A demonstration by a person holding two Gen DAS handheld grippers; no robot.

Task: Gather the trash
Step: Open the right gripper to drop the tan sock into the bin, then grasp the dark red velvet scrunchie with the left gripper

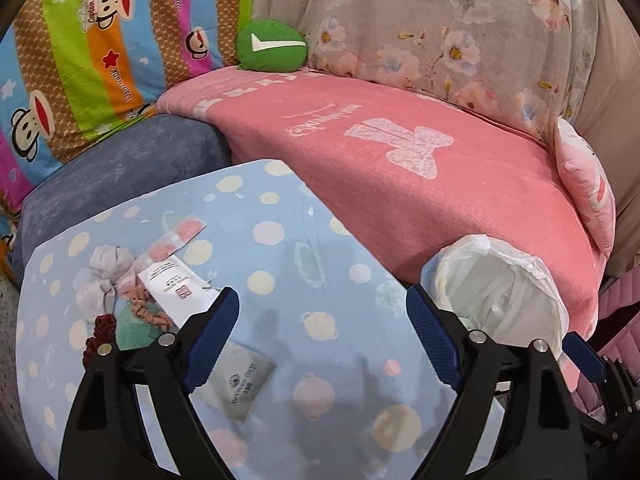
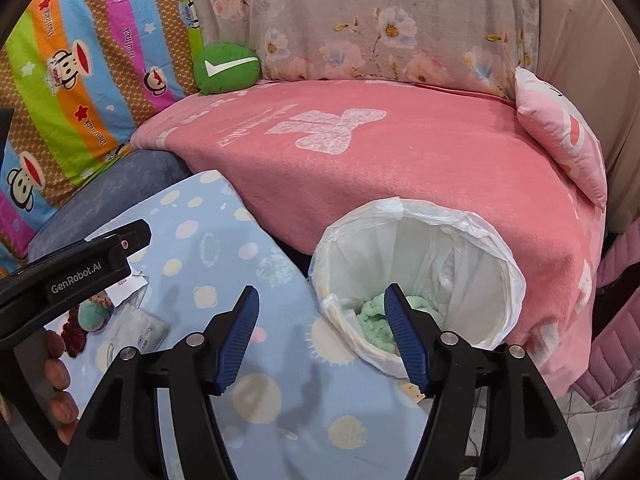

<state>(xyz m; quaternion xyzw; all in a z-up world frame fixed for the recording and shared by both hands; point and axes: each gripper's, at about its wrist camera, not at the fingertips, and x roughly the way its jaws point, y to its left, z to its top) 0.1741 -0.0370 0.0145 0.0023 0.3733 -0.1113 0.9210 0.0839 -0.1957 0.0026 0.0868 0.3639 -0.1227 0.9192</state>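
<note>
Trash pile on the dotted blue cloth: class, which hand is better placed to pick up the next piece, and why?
Left. The left gripper hangs open by the trash pile; the right gripper, also empty, is over the lined bin, farther away.

Probably a home bedroom, pink blanket (image 1: 400, 184), floral pillow (image 1: 440, 32), cartoon-print bedding (image 1: 80, 60)

Left hand-held gripper (image 1: 322, 312) agape (empty) — above trash (image 1: 160, 280).

The bin (image 2: 420, 280) stands right of the dotted cloth (image 2: 224, 248), the blanket (image 2: 400, 168) behind both.
</note>
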